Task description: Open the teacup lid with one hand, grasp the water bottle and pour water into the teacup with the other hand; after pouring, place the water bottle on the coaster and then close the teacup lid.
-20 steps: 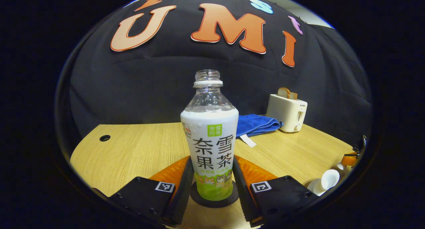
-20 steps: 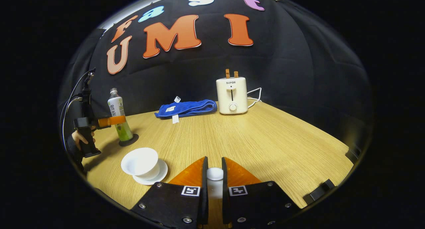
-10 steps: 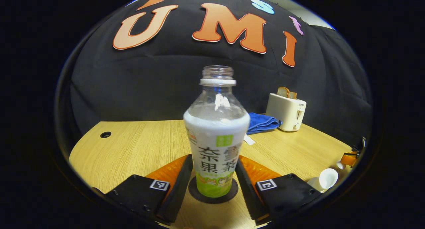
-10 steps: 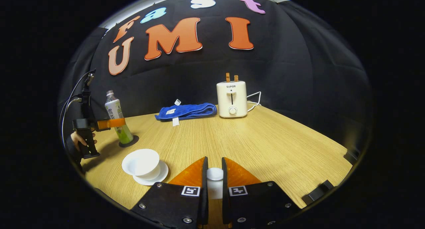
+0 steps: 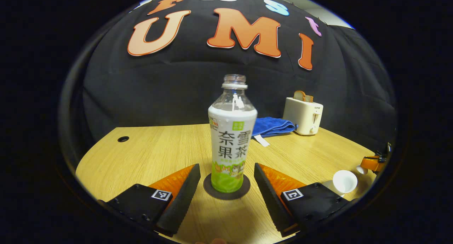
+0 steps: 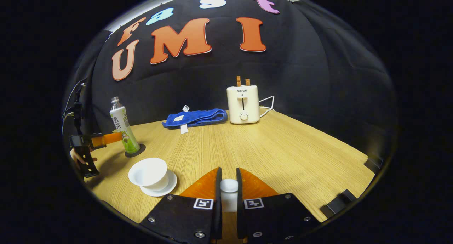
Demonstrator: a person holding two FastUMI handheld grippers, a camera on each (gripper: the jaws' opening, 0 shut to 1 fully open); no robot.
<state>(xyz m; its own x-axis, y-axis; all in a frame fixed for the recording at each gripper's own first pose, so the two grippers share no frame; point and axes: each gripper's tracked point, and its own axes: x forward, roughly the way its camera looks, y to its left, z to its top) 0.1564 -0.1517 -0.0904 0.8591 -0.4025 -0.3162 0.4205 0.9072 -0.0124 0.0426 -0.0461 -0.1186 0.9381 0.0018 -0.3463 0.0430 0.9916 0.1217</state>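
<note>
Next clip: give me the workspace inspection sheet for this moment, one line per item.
Surface: wooden table, with a round hole near its far edge.
Job's things: water bottle, uncapped, upright on the dark coaster; teacup uncovered on its saucer; teacup lid held off the cup.
Clutter: blue towel; toaster with toast in its slots.
Grippers: left hand-held gripper open, fingers either side of the bottle, not touching; right hand-held gripper shut on the lid.
Cables: toaster cord.
Surroundings: black cloth wall.
</note>
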